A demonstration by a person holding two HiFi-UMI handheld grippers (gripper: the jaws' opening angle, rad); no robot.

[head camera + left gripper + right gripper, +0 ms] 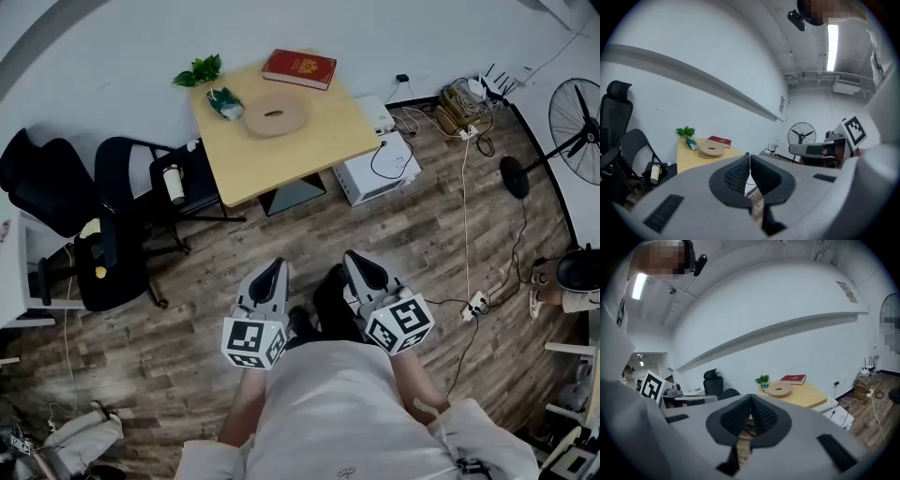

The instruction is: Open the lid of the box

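Note:
A light wooden table (309, 155) stands far ahead by the white wall. On it lie a flat red box (299, 68) that looks like a book, a round wooden piece (275, 115) with a slot, a small green plant (199, 71) and a green-white object (225, 103). My left gripper (275, 265) and right gripper (354, 257) hover close to the person's body, over the wood floor and well short of the table. Both are shut with nothing between the jaws. The red box (719, 140) (792, 378) shows small beyond the shut left gripper (748, 157) and right gripper (750, 398).
Black office chairs (56, 187) stand left of the table, one with a bottle (173, 184) on its seat. A white appliance (375, 169) sits beside the table. A floor fan (574, 117), cables and a power strip (476, 305) lie to the right.

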